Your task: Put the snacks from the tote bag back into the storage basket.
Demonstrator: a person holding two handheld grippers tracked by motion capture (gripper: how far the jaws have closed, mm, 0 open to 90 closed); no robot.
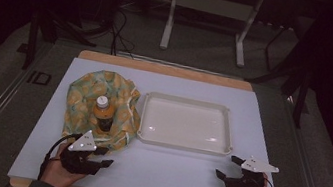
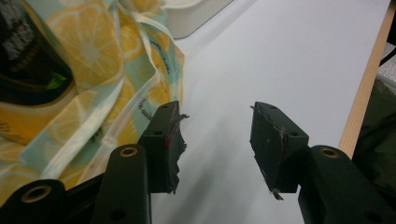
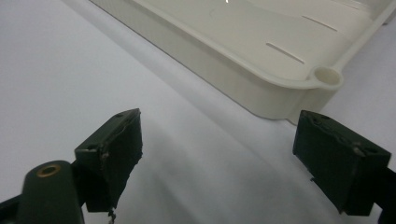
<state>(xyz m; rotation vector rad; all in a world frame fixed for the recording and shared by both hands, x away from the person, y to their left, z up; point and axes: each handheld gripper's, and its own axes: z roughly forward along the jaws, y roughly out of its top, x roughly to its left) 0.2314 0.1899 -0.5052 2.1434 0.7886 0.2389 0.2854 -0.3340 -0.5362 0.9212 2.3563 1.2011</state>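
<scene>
A small bottle (image 1: 102,112) with a white cap, orange drink and dark label stands on a lemon-print cloth (image 1: 85,96) spread at the table's left. A white tray (image 1: 188,104) lies empty to the cloth's right. My left gripper (image 1: 104,157) rests open on the white tabletop just in front of the cloth; in the left gripper view the cloth (image 2: 107,60) and the bottle's dark label (image 2: 28,56) lie left of the left gripper (image 2: 217,140). My right gripper (image 1: 227,167) sits open near the tray's front right corner (image 3: 322,79), nothing between the jaws of the right gripper (image 3: 229,163).
The white sheet (image 1: 162,174) covers a wooden table whose edge (image 2: 369,74) runs close to my left gripper. Beyond the table stand a white frame's legs (image 1: 167,28) and cables (image 1: 119,30) on a dark floor.
</scene>
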